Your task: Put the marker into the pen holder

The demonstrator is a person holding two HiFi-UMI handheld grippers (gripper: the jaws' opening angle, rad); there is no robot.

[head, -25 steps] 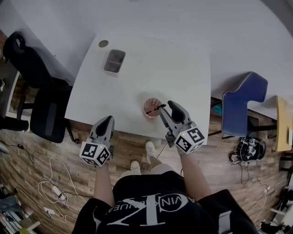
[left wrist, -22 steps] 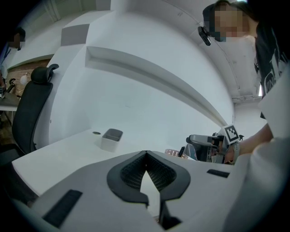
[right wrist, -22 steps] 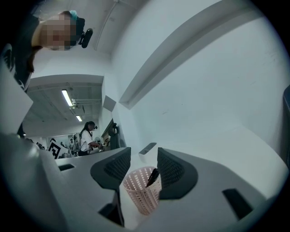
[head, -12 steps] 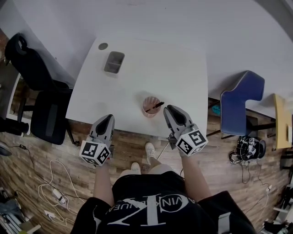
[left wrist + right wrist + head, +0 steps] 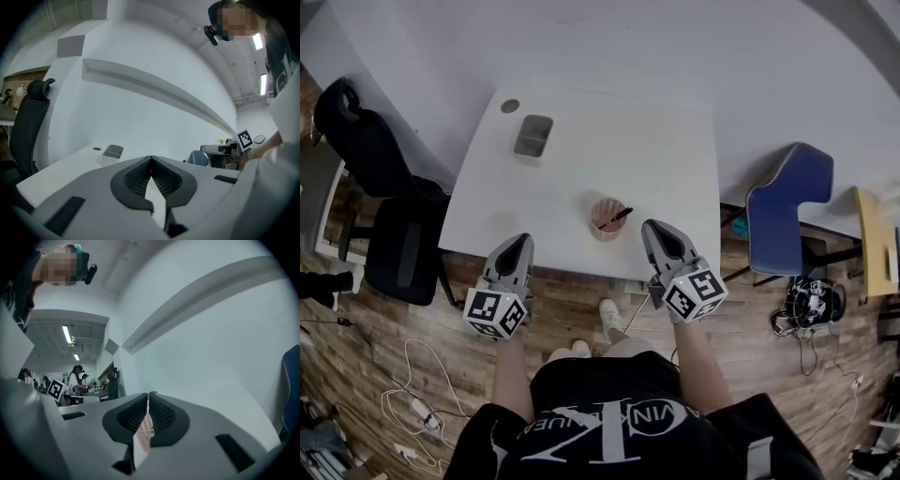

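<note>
The right gripper (image 5: 654, 228) is held level at the near edge of the white table (image 5: 609, 159), and in the right gripper view its jaws (image 5: 148, 397) are seen pressed together with nothing gripped; they have just been closing, and only a strip of the pink pen holder (image 5: 144, 434) is seen through the slit below their tips. In the head view the pen holder (image 5: 600, 232) is found upright on the table, near the front edge, at about 9 o'clock from the right gripper's tips and apart from them. The black marker (image 5: 617, 217) is lodged inside the holder, tilted, with its upper end laid over the rim toward 2 o'clock. The left gripper (image 5: 521, 242) is held level at about 8 o'clock from the holder, well apart from it, and in the left gripper view its jaws (image 5: 150, 159) are closed tip to tip on nothing. A grey box (image 5: 532, 136) is set on the table between 10 and 11 o'clock from the holder, with a small dark disc (image 5: 510, 106) just beyond it. A blue chair (image 5: 787, 220) is placed at 3 o'clock of the table, and a black office chair (image 5: 384, 187) at 9 o'clock.
</note>
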